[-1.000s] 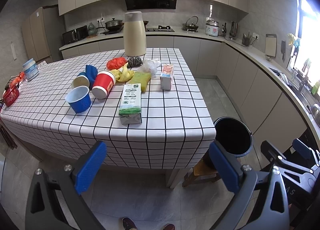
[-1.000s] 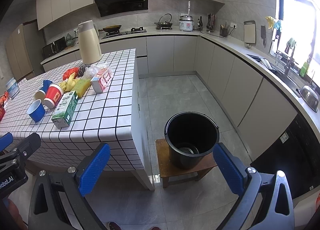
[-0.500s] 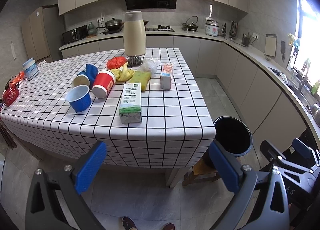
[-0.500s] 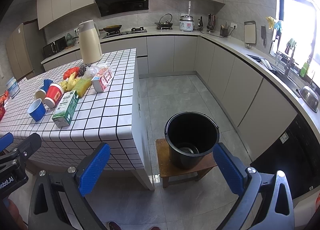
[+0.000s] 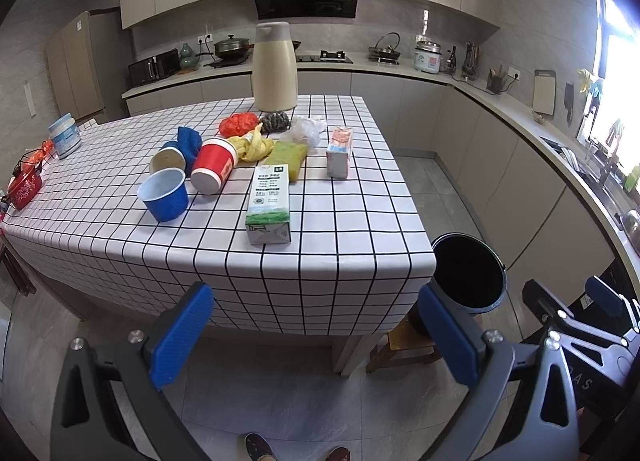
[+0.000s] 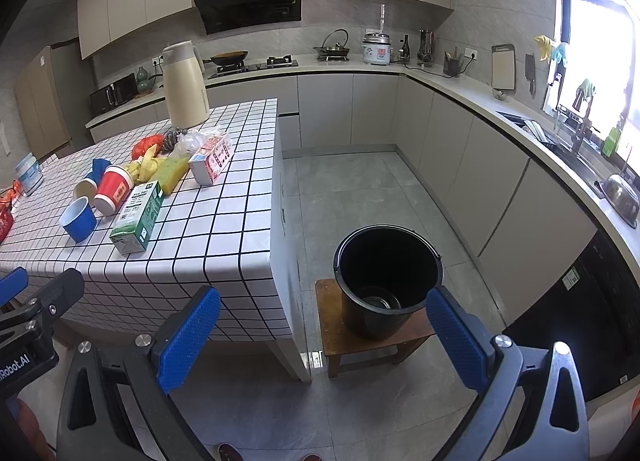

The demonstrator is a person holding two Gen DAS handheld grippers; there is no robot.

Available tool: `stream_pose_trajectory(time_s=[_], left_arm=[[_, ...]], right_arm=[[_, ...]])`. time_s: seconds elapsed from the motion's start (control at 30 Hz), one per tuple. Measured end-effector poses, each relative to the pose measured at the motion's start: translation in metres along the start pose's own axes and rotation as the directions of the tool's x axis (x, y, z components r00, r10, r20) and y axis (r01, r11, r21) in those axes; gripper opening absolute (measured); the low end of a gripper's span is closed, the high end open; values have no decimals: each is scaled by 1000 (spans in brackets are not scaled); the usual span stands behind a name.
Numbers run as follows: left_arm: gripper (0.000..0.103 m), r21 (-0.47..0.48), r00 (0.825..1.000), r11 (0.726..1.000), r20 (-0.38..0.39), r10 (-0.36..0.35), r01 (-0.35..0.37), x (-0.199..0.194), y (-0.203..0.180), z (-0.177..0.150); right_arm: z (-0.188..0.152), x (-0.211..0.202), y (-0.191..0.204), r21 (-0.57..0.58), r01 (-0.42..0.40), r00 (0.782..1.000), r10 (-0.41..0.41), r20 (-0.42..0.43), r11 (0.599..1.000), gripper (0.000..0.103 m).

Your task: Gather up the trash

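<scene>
In the left wrist view, the left gripper [image 5: 316, 335] is spread wide and holds nothing; its two blue fingers [image 5: 182, 335] stay low, in front of the near edge of the tabletop [image 5: 352, 229]. The trash lies ahead of this gripper and well apart from it. Nearest is the green milk carton [image 5: 269, 203], lying flat. Ahead and to the left are a blue paper cup [image 5: 164, 199], a red paper cup [image 5: 214, 171] on its side and a white cup [image 5: 168, 159] behind them. Further ahead are banana peels [image 5: 253, 145], a yellow-green packet [image 5: 289, 157], a red crumpled bag [image 5: 239, 124], a clear plastic bag [image 5: 306, 129] and a pink carton [image 5: 340, 151] standing upright. A cream thermos jug [image 5: 275, 67] stands at the far end. To the right of the gripper, below the tabletop corner, is the black bucket [image 5: 468, 273]. Part of the right gripper shows at the lower right edge.

In the right wrist view, the right gripper [image 6: 322, 337] is also spread wide and empty. The black bucket [image 6: 388, 281] is directly ahead between its fingers, on a small wooden stool [image 6: 332, 331], and something sits at its bottom, but I cannot tell what. The tabletop [image 6: 224, 237] with the trash is ahead to the left; the green milk carton [image 6: 138, 217] is the nearest piece.
</scene>
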State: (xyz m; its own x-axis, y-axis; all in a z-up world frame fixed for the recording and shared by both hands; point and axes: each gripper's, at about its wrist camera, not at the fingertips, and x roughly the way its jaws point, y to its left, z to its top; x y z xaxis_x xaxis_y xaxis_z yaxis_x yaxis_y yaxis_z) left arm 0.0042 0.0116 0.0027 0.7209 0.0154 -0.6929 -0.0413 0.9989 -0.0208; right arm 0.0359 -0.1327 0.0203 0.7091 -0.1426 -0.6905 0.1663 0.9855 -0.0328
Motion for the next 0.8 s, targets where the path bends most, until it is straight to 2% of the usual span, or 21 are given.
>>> stream_pose_trajectory(time_s=[0.3,0.47,0.63,0.8], left_arm=[[103,-3,1000,1000,-5,6,-6,1,5,0],[103,-19,999,999,-9,33,-34,4,14,1],[103,-59,996,994,-14,86,-87,11,39,1],[103,-96,990,986,-30,135,-137,22,71,5]], right_arm=[[0,1,3,0,-5,1000,5,0,1000,103],[2,4,7,-1,-25,1000,25,-3,1000,103],[4,9,17,-14,-59,998,59,0,998,103],[10,22,43,-42,-96,995,96,-17,994,103]])
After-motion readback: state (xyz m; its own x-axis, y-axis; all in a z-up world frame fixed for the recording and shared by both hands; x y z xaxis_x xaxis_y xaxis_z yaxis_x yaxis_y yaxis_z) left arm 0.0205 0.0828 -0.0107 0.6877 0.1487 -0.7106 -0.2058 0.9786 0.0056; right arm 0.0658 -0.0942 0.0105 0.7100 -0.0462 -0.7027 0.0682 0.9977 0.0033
